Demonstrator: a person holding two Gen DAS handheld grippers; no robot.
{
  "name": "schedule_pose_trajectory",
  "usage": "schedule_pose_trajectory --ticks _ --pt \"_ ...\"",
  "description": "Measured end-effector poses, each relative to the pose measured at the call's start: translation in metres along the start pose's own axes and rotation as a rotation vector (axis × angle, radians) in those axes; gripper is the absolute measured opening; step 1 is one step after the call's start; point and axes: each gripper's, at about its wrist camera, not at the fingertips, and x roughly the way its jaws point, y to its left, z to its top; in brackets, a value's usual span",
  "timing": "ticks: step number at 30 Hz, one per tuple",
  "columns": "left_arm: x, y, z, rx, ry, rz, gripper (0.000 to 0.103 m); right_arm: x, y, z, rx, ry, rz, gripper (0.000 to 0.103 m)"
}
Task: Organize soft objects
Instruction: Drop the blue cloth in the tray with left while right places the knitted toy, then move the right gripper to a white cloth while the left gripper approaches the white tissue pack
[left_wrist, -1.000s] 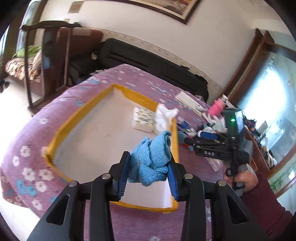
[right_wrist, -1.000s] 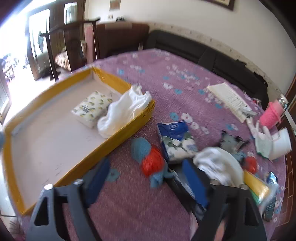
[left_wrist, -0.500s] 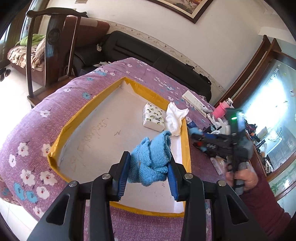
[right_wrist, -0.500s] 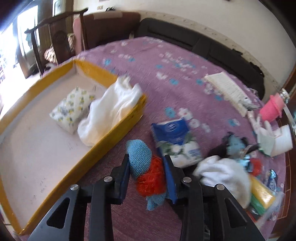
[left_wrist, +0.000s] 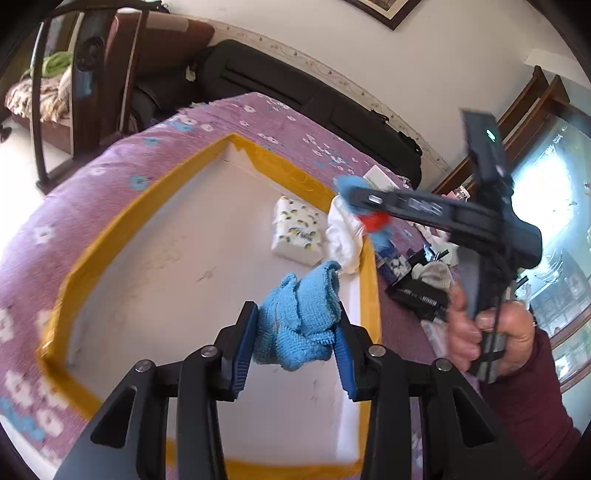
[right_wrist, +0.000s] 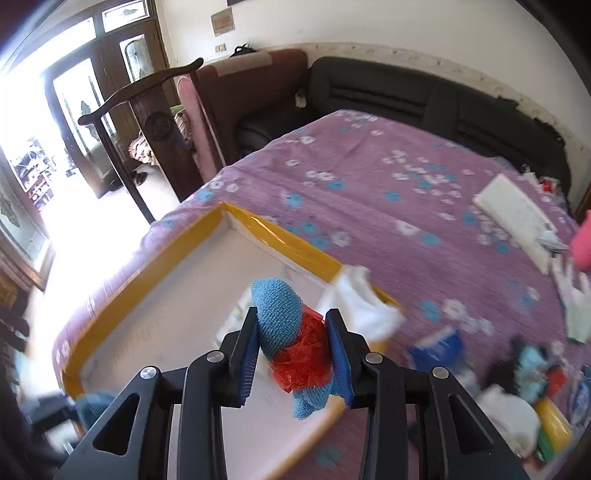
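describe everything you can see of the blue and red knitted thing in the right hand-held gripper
The knitted toy is soft crochet-like yarn: a rounded blue top, a crinkly red middle and a blue tail hanging below. The right hand-held gripper clamps it between blue pads, lifted above the yellow-rimmed tray. The left wrist view shows it blurred near the white bag.

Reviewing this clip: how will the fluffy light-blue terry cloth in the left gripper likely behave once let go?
The light-blue terry cloth bunches and droops between the left gripper pads, so it is probably floppy and light. Over the yellow-rimmed white tray, it would likely slump, not roll.
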Motion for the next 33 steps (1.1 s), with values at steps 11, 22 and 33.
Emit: schedule_pose_trajectory --ticks 11,22,33 --pt "0.015 -0.002 0.001 0.009 0.003 0.024 0.068 0.071 0.048 0.048 -0.159 0.056 -0.061 0.043" --pt "-0.017 0.007 -0.013 -0.058 -0.043 0.013 0.073 0.021 -0.003 0.033 -0.022 -0.041 -0.077 0.071" --pt "-0.022 -0.049 -0.037 -0.01 -0.055 -0.072 0.078 -0.068 -0.14 -0.045 0.198 -0.083 -0.243 0.076"
